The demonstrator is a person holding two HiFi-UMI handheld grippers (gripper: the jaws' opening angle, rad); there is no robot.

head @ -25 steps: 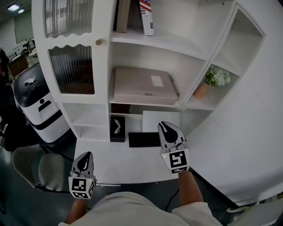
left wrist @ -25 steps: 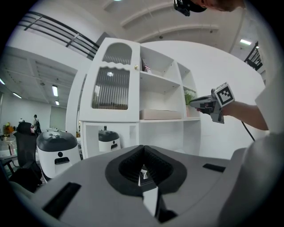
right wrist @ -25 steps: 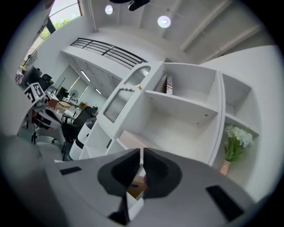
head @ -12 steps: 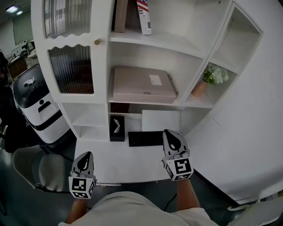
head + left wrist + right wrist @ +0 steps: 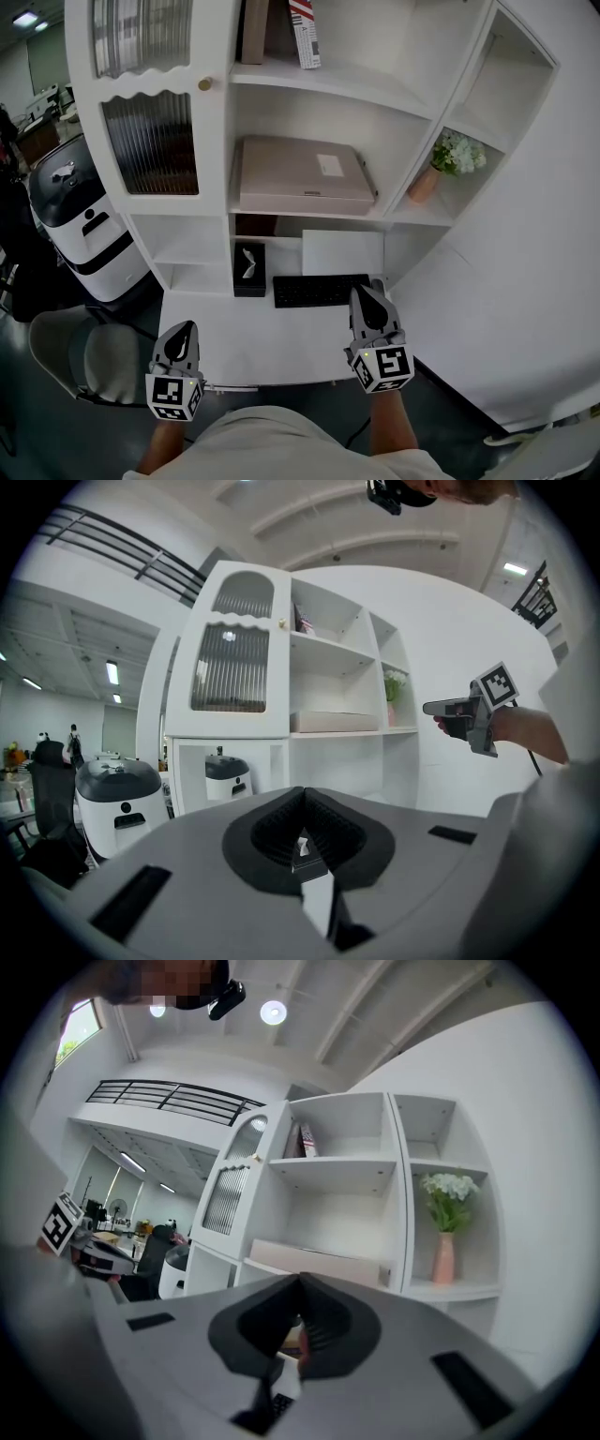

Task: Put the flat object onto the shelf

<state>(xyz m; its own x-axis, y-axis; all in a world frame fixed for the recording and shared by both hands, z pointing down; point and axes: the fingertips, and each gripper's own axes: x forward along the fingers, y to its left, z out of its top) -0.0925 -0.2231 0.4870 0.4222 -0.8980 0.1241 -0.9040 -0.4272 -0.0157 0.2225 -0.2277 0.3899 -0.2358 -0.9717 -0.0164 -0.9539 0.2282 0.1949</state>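
Beige flat box [image 5: 302, 176] lies on mid shelf [image 5: 309, 216]; both claws closed, empty.
L gripper [image 5: 183, 330] & R gripper [image 5: 360, 292] over desk [image 5: 234, 342], jaws together, nothing btwn; R tip just by keyboard [image 5: 314, 292].

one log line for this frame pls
beige flat box: on middle shelf | left gripper: shut, empty | right gripper: shut, empty, by keyboard

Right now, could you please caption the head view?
Left gripper and right gripper shut by desk; flat box on shelf.
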